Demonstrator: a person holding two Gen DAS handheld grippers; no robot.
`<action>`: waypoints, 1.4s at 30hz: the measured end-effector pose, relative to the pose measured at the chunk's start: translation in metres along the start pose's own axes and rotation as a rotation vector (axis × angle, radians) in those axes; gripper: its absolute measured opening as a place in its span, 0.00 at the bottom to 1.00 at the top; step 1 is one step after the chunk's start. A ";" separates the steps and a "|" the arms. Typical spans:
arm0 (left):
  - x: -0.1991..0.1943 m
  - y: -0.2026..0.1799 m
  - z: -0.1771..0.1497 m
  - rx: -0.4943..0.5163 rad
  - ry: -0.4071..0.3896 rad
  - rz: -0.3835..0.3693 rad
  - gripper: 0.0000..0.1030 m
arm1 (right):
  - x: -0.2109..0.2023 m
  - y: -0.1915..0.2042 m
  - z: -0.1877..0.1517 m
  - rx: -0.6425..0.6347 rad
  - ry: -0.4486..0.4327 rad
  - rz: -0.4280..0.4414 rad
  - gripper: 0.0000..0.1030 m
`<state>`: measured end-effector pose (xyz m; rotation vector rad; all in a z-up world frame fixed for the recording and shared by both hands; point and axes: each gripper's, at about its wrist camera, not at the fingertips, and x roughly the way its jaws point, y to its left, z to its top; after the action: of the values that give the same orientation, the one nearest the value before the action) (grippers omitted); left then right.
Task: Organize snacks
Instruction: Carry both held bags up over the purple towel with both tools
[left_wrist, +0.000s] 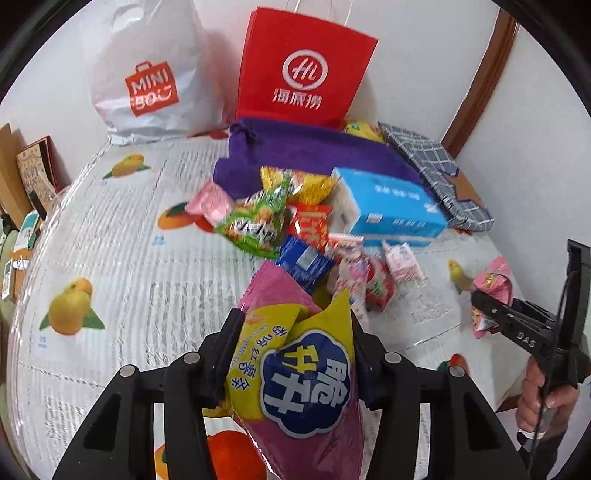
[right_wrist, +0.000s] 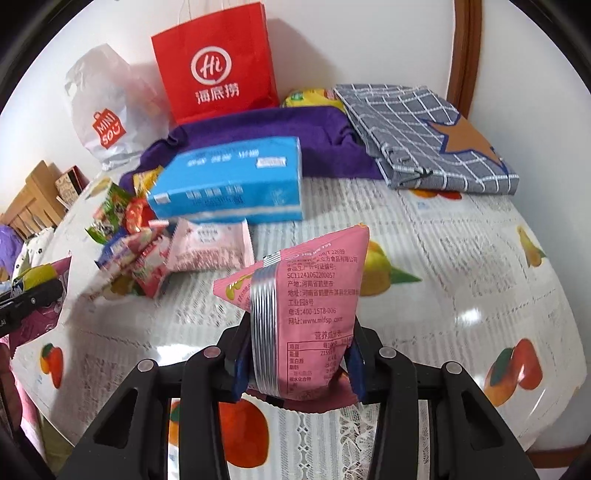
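My left gripper (left_wrist: 293, 321) is shut on a purple and yellow snack bag (left_wrist: 306, 387), which stands up between its fingers above the table. My right gripper (right_wrist: 303, 328) is shut on a pink snack packet (right_wrist: 314, 288), with its printed back facing the camera. In the left wrist view that right gripper (left_wrist: 484, 299) is at the right edge, held by a hand (left_wrist: 543, 391), with the pink packet (left_wrist: 495, 280) at its tip. A loose pile of small snack packets (left_wrist: 258, 221) lies mid-table beside a blue box (left_wrist: 391, 206). The same pile (right_wrist: 136, 243) appears at the left of the right wrist view.
A purple cloth pouch (left_wrist: 295, 151) lies behind the pile. A red paper bag (left_wrist: 303, 66) and a white plastic bag (left_wrist: 147, 74) stand against the wall. A grey checked bag (right_wrist: 424, 136) lies at the back right. The fruit-print tablecloth (right_wrist: 443, 258) is bare at the right.
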<state>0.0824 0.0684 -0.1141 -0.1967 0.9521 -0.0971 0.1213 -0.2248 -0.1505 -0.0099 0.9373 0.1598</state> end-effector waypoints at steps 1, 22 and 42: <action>-0.003 -0.001 0.003 0.004 -0.004 -0.004 0.48 | -0.002 0.001 0.003 0.000 -0.003 0.000 0.41; 0.000 -0.073 0.122 0.131 -0.056 -0.112 0.48 | -0.018 0.006 0.118 -0.010 -0.144 -0.004 0.41; 0.043 -0.053 0.218 0.070 -0.075 -0.008 0.48 | 0.021 0.017 0.236 -0.039 -0.186 0.029 0.41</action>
<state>0.2858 0.0365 -0.0143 -0.1385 0.8719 -0.1293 0.3205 -0.1869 -0.0265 -0.0168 0.7485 0.2027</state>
